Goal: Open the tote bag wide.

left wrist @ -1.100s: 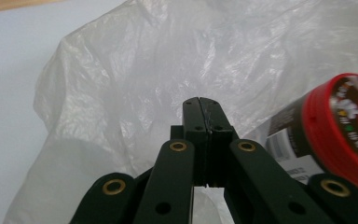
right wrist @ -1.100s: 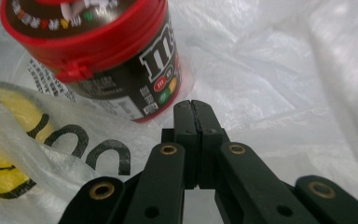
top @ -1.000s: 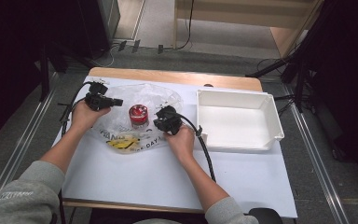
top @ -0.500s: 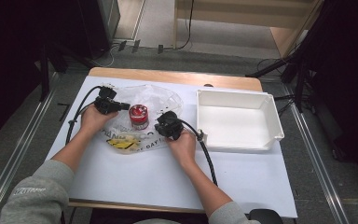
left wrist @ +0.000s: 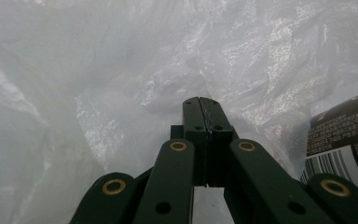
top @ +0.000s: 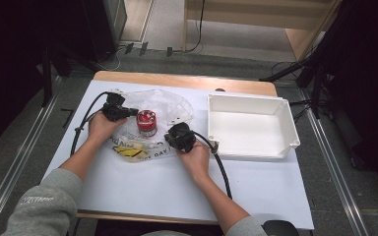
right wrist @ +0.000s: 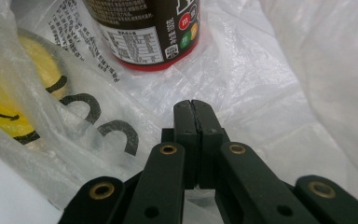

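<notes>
The left gripper (top: 130,111) has dropped closer to the can (top: 146,122) standing upright on the bag (top: 174,104), jaws together just left of it and nearer than the right gripper (top: 170,139), likewise closed, below-right of it.

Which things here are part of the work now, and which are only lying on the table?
In the work:
- plastic bag
- red-capped container standing on it
- left gripper, jaws shut
- right gripper, jaws shut

Lying about:
- white bin, apart from the bag
</notes>
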Motion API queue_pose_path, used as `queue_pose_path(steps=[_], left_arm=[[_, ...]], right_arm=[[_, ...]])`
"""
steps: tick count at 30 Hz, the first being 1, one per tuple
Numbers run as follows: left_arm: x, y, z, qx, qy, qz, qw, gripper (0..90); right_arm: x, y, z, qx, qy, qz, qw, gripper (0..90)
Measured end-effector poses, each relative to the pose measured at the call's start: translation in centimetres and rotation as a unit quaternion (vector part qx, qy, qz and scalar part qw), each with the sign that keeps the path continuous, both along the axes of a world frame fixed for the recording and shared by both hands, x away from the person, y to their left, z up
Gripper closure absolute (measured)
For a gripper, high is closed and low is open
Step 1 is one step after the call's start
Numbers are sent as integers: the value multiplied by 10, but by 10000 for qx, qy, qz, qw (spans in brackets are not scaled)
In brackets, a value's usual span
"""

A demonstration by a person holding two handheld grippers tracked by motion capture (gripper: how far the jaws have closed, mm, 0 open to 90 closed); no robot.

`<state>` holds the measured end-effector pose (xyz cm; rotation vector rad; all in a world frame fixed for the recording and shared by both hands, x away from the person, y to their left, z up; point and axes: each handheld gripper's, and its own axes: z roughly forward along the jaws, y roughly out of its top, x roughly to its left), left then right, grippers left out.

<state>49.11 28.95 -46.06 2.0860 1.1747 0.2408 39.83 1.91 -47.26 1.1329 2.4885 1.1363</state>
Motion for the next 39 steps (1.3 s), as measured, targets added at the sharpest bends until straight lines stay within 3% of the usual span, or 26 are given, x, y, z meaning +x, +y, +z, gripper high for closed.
queue_pose_path(steps=[7, 12, 19, 23, 29, 37, 39], left_arm=[[1, 2, 0, 161, -141, 112, 9997, 900], [2, 2, 0, 110, -132, 216, 9996, 900], [3, 1, 1, 252, -153, 305, 9991, 900], [4, 3, 1, 228, -164, 384, 9989, 900], [6, 10, 1, 60, -27, 487, 9988, 900], [5, 10, 3, 253, -105, 452, 9986, 900], [6, 10, 2, 164, -74, 498, 9986, 900]], right_arm=[[-8, -7, 0, -44, -79, 80, 9999, 900], [-15, -15, -1, -91, -171, 114, 9997, 900], [-21, -26, -2, -97, -199, 112, 9997, 890], [-24, -29, -1, -128, -177, 80, 9997, 890], [-28, -35, -2, -93, -180, 39, 9998, 890], [-32, -42, -1, -150, -122, 20, 9998, 890], [-32, -43, -1, -166, -132, 25, 9998, 890]])
